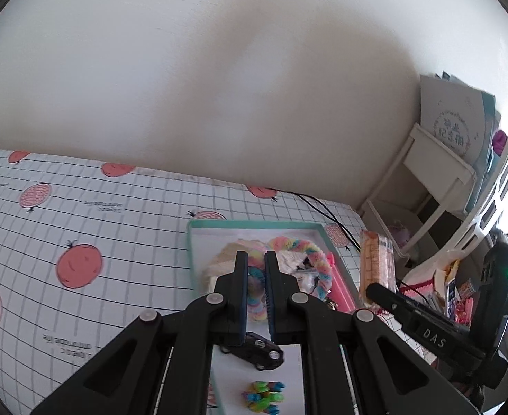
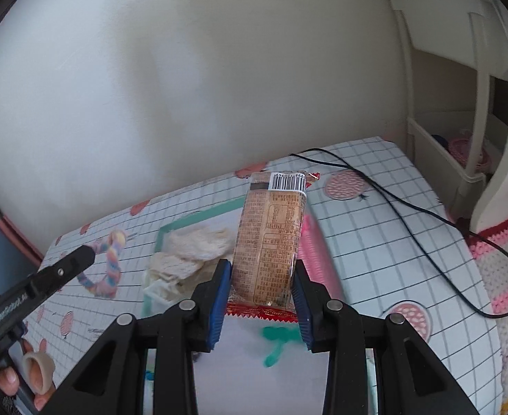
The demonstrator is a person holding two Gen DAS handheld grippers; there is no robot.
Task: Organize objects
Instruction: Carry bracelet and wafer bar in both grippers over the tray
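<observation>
A plain off-white wall (image 1: 219, 69) rises behind a table covered in a white grid-patterned cloth (image 1: 115, 214) printed with pink-orange fruit. At the right stands a white shelf unit (image 1: 434, 180), a pale card with printed lettering (image 1: 453, 121) leaning on top of it. A thin black cable (image 2: 392, 200) trails across the cloth. Soft daylight leaves blurred shadows on the wall.

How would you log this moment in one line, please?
left tongs: shut on rainbow loop | right tongs: shut on snack packet | packet upright above teal tray
</observation>
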